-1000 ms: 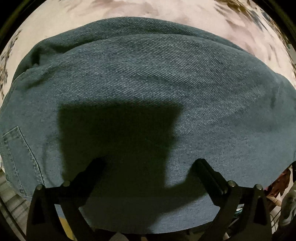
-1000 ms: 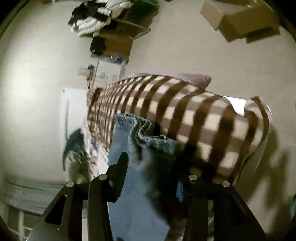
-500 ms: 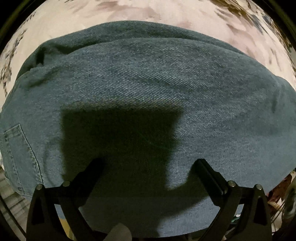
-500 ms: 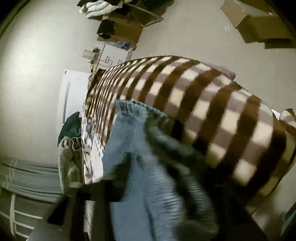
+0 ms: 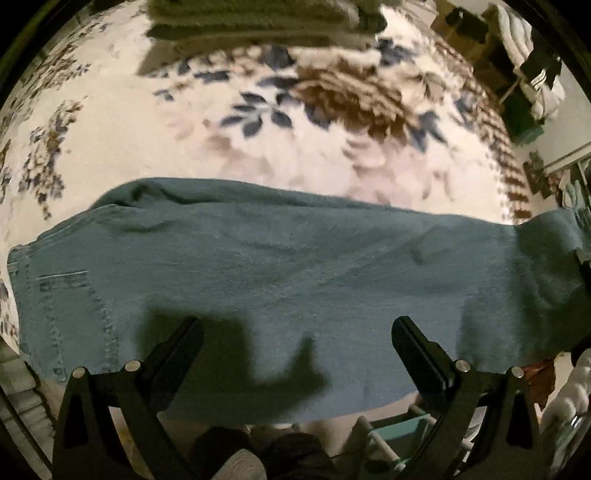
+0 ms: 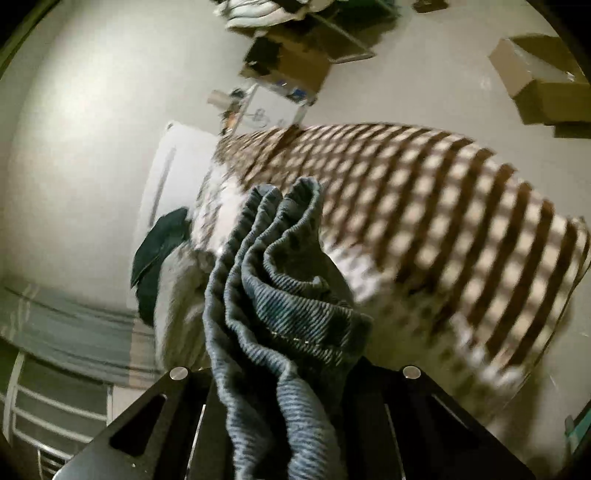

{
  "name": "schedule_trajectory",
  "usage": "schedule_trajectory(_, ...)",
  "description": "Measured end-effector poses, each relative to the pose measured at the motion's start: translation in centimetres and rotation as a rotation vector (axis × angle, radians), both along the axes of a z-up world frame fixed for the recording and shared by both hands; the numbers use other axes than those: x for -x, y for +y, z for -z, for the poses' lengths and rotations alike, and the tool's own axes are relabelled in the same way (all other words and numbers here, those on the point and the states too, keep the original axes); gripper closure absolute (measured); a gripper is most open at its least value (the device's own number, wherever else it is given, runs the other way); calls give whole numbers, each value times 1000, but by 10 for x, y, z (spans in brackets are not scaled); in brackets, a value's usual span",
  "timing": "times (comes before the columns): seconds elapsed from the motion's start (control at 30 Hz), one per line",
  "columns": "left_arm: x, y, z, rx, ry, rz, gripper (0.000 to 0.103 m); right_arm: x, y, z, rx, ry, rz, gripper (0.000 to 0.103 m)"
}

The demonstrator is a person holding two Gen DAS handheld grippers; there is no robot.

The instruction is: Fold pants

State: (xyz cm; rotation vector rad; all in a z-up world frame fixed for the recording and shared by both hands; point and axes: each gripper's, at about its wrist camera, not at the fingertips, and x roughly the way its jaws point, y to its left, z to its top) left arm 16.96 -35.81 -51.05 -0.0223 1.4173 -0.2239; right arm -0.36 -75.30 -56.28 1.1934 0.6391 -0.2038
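Observation:
Blue denim pants (image 5: 280, 273) lie folded lengthwise across a floral bedspread (image 5: 280, 122), with a back pocket (image 5: 70, 317) at the left. My left gripper (image 5: 295, 332) hovers above the pants, wide open and empty. In the right wrist view, my right gripper (image 6: 284, 373) is shut on the bunched leg end of the pants (image 6: 273, 295) and holds it lifted. That raised end shows at the right edge of the left wrist view (image 5: 554, 258).
A brown and cream checked blanket (image 6: 424, 206) covers the bed beyond the held fabric. Folded towels (image 5: 255, 22) lie at the bed's far side. Cardboard boxes (image 6: 539, 81) and piled clothes (image 5: 532, 66) stand around the room. A dark garment (image 6: 159, 258) hangs beside the bed.
My left gripper has risen away from the pants, so more of the bedspread shows. My right gripper has closed on the leg end and lifted it.

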Motion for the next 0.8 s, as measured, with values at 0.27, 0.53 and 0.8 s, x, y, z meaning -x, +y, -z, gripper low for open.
schedule_trajectory(0.27, 18, 57, -16, -35, -47, -19, 0, -26, 122, -25, 30, -2, -180, 93)
schedule_trajectory(0.53, 17, 150, -10, -46, -29, -139, 0, -44, 231, 14, 18, 72, -298, 93)
schedule_trajectory(0.8, 25, 219, 1, -54, -21, -223, 0, -62, 309, 61, 38, 141, -413, 93)
